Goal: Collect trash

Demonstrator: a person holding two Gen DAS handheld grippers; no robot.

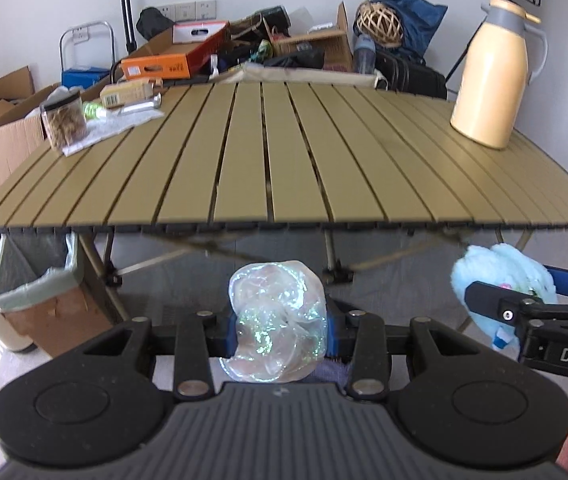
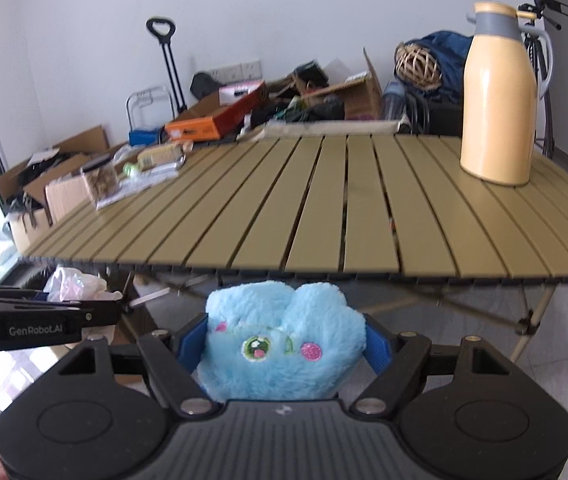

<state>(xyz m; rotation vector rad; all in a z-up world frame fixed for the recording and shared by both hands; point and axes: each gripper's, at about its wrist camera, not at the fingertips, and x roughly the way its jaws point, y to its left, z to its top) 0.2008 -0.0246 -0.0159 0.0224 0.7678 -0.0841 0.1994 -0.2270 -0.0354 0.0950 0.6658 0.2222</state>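
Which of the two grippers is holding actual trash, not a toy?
The left gripper: it is shut on a crumpled clear wrapper. The right gripper clamps a fluffy blue plush with an embroidered face.

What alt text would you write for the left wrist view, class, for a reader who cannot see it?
The left gripper is shut on a crumpled clear plastic wrapper before a slatted table. A lined bin stands lower left, and the right gripper holds a blue plush toy.

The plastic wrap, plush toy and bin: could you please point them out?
plastic wrap (image 1: 278, 320), left wrist view, crumpled middle.
plush toy (image 2: 284, 344), right wrist view, its face.
bin (image 1: 36, 296), left wrist view, front rim.
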